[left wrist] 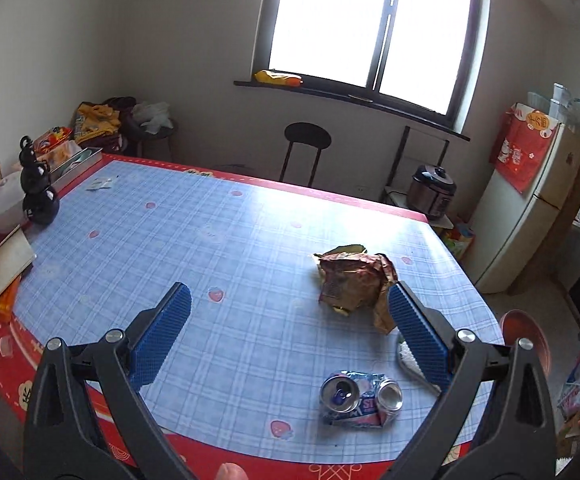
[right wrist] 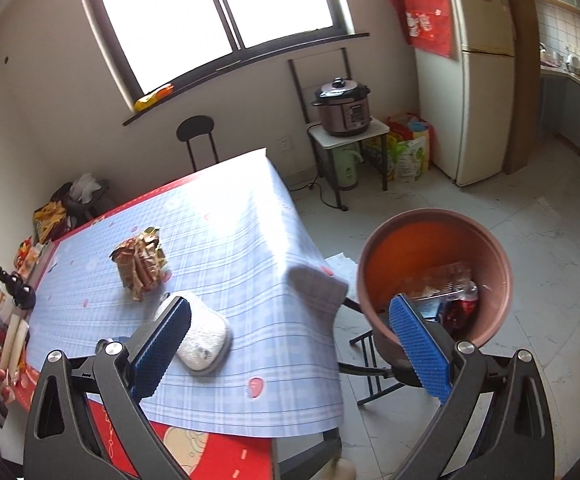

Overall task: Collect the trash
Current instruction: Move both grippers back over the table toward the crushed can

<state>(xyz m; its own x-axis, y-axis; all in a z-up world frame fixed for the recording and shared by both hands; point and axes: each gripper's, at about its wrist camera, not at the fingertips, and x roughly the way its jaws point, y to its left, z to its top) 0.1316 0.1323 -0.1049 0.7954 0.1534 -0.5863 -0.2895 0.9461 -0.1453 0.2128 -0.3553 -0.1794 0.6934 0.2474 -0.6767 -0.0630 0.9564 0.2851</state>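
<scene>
Only the left wrist view shows the crushed can (left wrist: 362, 398) near the table's (left wrist: 170, 240) front edge. Only the right view looks into the bin (right wrist: 434, 240). Left tongs (left wrist: 290, 336) and right tongs (right wrist: 290, 344) both gape wide, empty.

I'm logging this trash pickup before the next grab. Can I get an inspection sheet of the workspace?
Surface: table with blue plaid cloth, red border.
Job's things: crushed can near front edge; crumpled wrapper further in; white pad near the table's right edge; bin on the floor beside the table, trash already inside.
Clutter: black bottle, containers and snack packs along the table's left edge.
Grippers: left hand-held gripper open, empty, above the table; right hand-held gripper open, empty, between table edge and bin.
Cables: black cord on the floor below the cooker.
Surroundings: window, stool, fridge.
</scene>
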